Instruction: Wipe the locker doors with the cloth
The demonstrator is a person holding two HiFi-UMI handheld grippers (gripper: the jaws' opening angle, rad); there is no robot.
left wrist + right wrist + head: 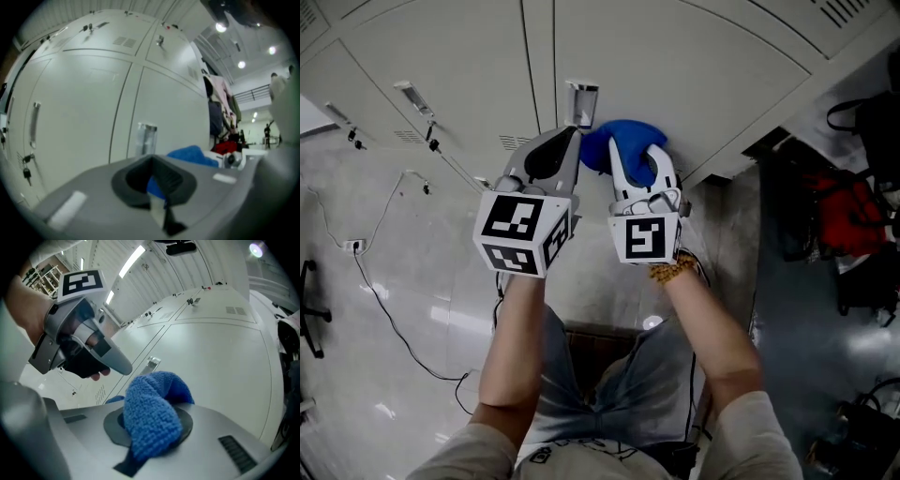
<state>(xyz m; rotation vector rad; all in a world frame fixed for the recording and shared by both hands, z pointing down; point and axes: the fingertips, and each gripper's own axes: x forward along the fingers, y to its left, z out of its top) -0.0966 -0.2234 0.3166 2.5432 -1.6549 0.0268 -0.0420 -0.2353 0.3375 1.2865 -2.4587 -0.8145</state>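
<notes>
A blue cloth is bunched in my right gripper, which is shut on it and holds it close to the pale grey locker doors. In the right gripper view the cloth bulges out over the right gripper's jaws. My left gripper is right beside it on the left, jaws shut with nothing in them, its tip just below a metal door handle. From the left gripper view the handle stands ahead of the left gripper, with the cloth to its right.
Keys hang from locks on the doors at the left. A cable trails over the shiny floor. Dark and red bags sit at the right beyond the lockers' end. The person's legs are below the grippers.
</notes>
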